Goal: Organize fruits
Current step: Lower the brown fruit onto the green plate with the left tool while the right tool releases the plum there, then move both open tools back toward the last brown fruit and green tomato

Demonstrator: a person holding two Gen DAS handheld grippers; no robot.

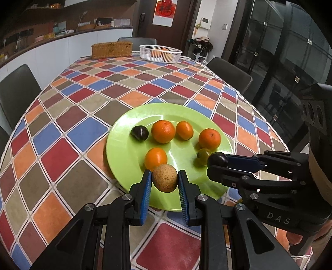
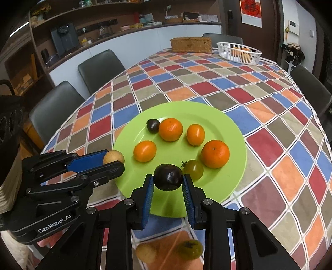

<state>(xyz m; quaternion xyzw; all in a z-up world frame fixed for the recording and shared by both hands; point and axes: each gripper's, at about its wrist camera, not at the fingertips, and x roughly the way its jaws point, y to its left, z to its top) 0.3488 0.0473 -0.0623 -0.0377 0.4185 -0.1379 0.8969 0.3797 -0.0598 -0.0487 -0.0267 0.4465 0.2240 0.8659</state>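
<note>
Two grippers hover over the near rim of the green plate (image 1: 124,133) on the checkered surface (image 1: 62,124). The left gripper (image 1: 164,178) has its jaws clamped on a speckled tan fruit (image 1: 165,177); the right gripper (image 2: 168,180) has its jaws clamped on a dark plum (image 2: 168,177). Four oranges (image 2: 170,129), another dark plum (image 2: 153,125) and a green fruit (image 2: 194,169) lie on the plate.

Checked tablecloth (image 1: 87,116), dark chairs (image 2: 99,66) around, white counter (image 1: 62,47), wooden shelves (image 2: 87,14), glass doors (image 1: 286,52)
</note>
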